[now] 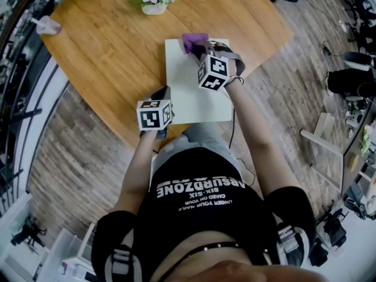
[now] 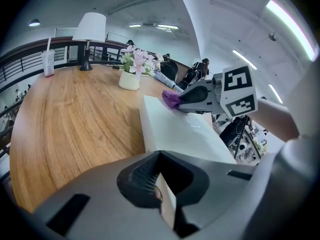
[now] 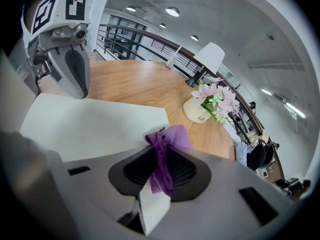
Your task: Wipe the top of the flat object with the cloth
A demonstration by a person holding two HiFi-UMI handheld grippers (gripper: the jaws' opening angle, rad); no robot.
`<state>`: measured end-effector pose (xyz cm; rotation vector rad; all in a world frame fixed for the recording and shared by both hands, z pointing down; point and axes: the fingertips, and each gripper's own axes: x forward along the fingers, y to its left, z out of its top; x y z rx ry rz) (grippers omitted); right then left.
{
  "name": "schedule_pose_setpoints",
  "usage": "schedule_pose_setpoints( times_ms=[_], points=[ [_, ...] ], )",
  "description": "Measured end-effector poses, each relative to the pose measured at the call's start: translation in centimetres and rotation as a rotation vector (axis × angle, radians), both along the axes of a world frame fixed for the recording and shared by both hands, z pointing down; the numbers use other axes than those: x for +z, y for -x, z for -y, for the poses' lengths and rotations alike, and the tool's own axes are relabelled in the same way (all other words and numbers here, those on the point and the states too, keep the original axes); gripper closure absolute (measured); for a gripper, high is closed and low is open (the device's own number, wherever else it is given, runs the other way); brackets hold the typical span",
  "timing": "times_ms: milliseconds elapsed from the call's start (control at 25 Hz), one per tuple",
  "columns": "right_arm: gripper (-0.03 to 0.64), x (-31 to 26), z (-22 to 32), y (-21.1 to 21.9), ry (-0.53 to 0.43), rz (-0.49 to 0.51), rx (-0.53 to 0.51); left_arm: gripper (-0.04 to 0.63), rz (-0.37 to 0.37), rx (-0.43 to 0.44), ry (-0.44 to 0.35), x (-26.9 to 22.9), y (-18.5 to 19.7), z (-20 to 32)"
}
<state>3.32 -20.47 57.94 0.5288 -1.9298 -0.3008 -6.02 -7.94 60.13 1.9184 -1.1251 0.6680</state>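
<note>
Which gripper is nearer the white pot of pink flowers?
Right. The right gripper, clamping a purple cloth, is at the flat white board's far end toward the pot; the left gripper at its near corner.

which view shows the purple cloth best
Right gripper view: the crumpled purple cloth fills the centre, clamped in the right gripper. The head view shows just a small purple patch at the flat white board's far edge; the left gripper view, a distant scrap.

Much of the purple cloth [image 1: 194, 40] beneath the right hand-held gripper [image 1: 204, 51].
</note>
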Motion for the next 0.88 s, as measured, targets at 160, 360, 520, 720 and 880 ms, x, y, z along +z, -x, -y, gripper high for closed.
schedule_pose_setpoints(
  times_ms=[160,360,520,720,880],
  points=[
    [0.526,0.0,0.1,-1.1,-0.003,-0.010,0.016,0.589,0.020,0.005,-0.009,0.0,-0.1,0.2],
    [0.526,0.0,0.0,-2.6,-0.002,-0.019,0.043,0.589,0.025,0.008,-0.017,0.1,-0.2,0.1],
    [0.526,-0.1,-0.2,-3.8,-0.003,-0.028,0.060,0.589,0.022,0.010,-0.018,-0.1,-0.2,0.0],
    [0.526,0.1,-0.3,-5.2,-0.005,-0.048,0.068,0.589,0.024,0.010,-0.018,0.0,-0.3,-0.1],
    [0.526,0.2,-0.3,-6.3,-0.005,-0.058,0.089,0.589,0.023,0.007,-0.014,0.1,-0.2,-0.1]
  ],
)
